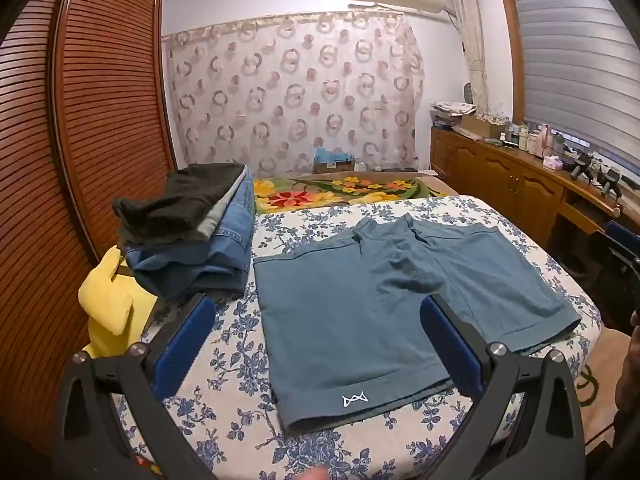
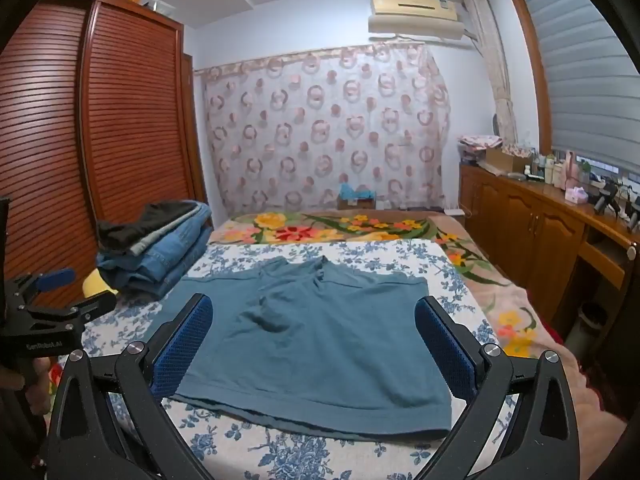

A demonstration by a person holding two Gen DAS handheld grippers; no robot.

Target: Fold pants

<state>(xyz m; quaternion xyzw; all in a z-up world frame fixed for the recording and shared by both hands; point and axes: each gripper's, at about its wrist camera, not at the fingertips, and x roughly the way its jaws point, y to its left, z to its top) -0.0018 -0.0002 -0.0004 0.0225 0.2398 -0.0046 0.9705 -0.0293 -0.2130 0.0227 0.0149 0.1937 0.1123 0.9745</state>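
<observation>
Teal shorts lie flat on a blue-flowered sheet, legs toward me, a small white logo at the near hem of the left leg. My left gripper hovers open over that left leg, blue pads wide apart, nothing between them. In the right wrist view the same shorts spread under my right gripper, which is open above the right leg and near hem. The left gripper shows at the left edge of that view, held by a hand.
A stack of folded jeans and dark clothes sits at the sheet's far left, beside a yellow item. A slatted wooden wardrobe stands left, a wooden cabinet with bottles right. A flowered blanket covers the bed beyond.
</observation>
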